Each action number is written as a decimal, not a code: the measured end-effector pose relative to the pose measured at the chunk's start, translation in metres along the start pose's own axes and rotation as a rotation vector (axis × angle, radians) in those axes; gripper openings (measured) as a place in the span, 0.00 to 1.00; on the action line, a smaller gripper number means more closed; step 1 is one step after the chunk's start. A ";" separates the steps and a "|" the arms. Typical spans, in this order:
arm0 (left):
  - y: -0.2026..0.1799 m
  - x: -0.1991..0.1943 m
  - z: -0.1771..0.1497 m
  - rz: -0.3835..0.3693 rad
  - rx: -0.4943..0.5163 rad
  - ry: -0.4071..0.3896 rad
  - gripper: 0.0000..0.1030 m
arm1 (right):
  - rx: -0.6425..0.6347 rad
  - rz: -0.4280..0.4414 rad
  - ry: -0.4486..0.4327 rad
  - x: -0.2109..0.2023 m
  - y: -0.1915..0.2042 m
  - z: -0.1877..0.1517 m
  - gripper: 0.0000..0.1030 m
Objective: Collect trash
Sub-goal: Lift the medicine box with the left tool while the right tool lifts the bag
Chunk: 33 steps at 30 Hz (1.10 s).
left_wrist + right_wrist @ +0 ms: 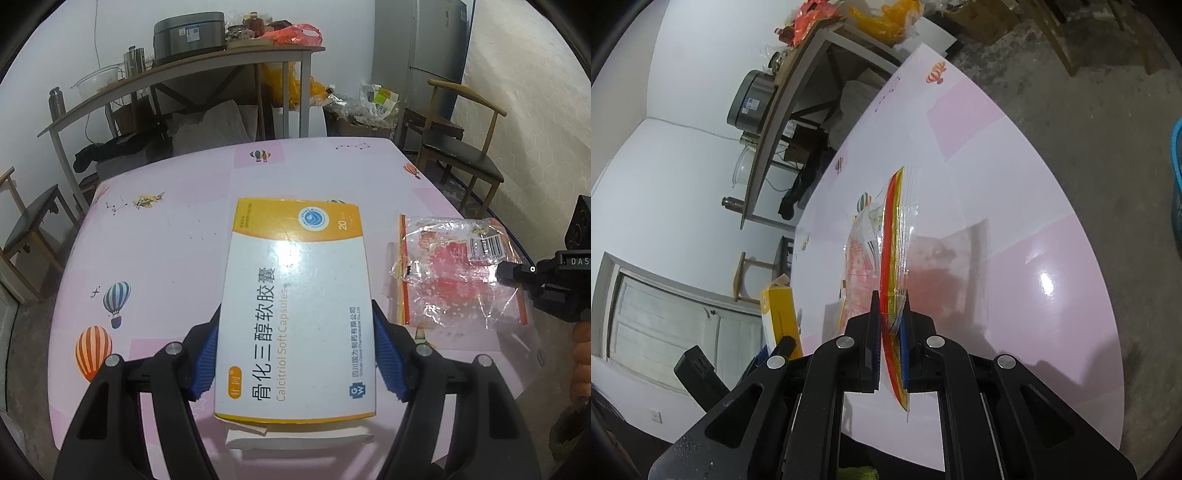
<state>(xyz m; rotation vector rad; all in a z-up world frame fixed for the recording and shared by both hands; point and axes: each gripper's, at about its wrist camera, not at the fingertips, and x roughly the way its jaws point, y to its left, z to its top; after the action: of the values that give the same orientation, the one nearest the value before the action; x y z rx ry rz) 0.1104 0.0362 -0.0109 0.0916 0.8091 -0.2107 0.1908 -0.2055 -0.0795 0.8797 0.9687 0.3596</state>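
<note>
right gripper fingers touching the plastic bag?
Touching. The right wrist view shows the right gripper with its fingers closed on the edge of the plastic bag, pinching it with no gap.

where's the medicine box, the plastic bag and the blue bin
medicine box [295, 314]: left wrist view, white top face
plastic bag [892, 236]: right wrist view, red and yellow edge
blue bin [1176, 184]: right wrist view, rim at right border

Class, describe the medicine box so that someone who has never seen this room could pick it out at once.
Find the pink table printed with hot-air balloons. Above its near middle, the left gripper clamps a flat medicine box. Unlike the crinkled clear plastic bag beside it, it is stiff white card with yellow bands.
</note>
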 end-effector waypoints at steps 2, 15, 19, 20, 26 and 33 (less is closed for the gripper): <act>0.000 0.000 0.000 -0.001 -0.002 0.001 0.67 | 0.002 0.001 -0.004 -0.003 -0.003 -0.001 0.07; -0.014 -0.006 0.013 -0.055 -0.008 -0.022 0.67 | 0.011 0.014 -0.058 -0.030 -0.006 0.000 0.07; -0.024 -0.009 0.023 -0.091 -0.003 -0.038 0.67 | 0.018 0.010 -0.099 -0.048 -0.010 0.000 0.07; -0.027 -0.010 0.026 -0.102 0.001 -0.041 0.67 | 0.021 0.010 -0.113 -0.054 -0.011 0.000 0.07; -0.055 -0.014 0.044 -0.159 0.031 -0.059 0.67 | 0.047 0.003 -0.189 -0.087 -0.024 -0.003 0.07; -0.095 -0.013 0.062 -0.227 0.065 -0.056 0.67 | 0.097 -0.005 -0.280 -0.126 -0.048 -0.008 0.07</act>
<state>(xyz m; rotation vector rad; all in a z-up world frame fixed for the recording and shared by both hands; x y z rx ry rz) 0.1243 -0.0646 0.0409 0.0547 0.7563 -0.4522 0.1107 -0.3100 -0.0479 0.9864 0.7332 0.1791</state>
